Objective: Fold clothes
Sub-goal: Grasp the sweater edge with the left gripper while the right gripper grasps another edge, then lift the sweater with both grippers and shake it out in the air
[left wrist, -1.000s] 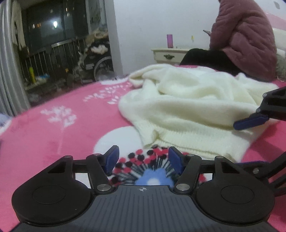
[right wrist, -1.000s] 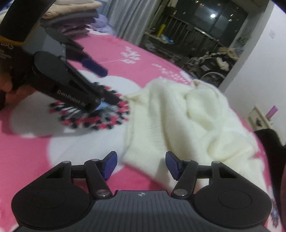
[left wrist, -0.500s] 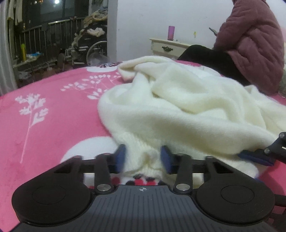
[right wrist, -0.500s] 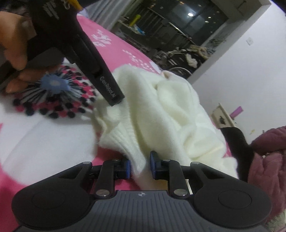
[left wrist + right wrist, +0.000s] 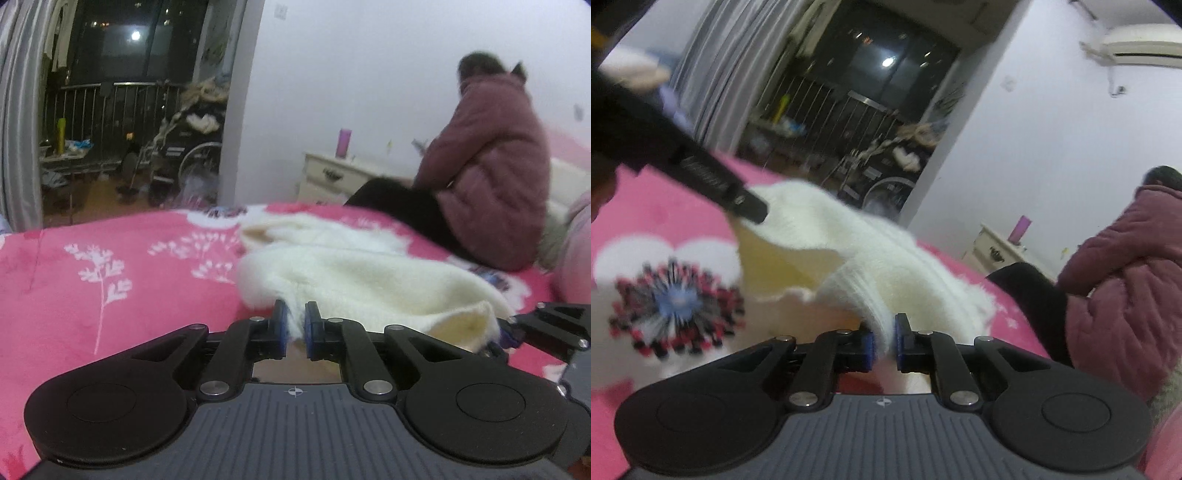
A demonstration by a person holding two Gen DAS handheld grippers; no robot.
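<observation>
We see a bed (image 5: 110, 266) covered in a bright pink spread printed with white sprigs and, in the right wrist view, a large white heart shape bearing a round blue, black and red flower at 9 o'clock. A cream knitted sweater (image 5: 354, 273) lies on the spread near the middle of the left wrist view, its near edge raised off the cover while the far part rests on it toward 12 o'clock. At 2 o'clock a person in a maroon padded jacket (image 5: 495, 177) sits on the bed's far edge.
</observation>
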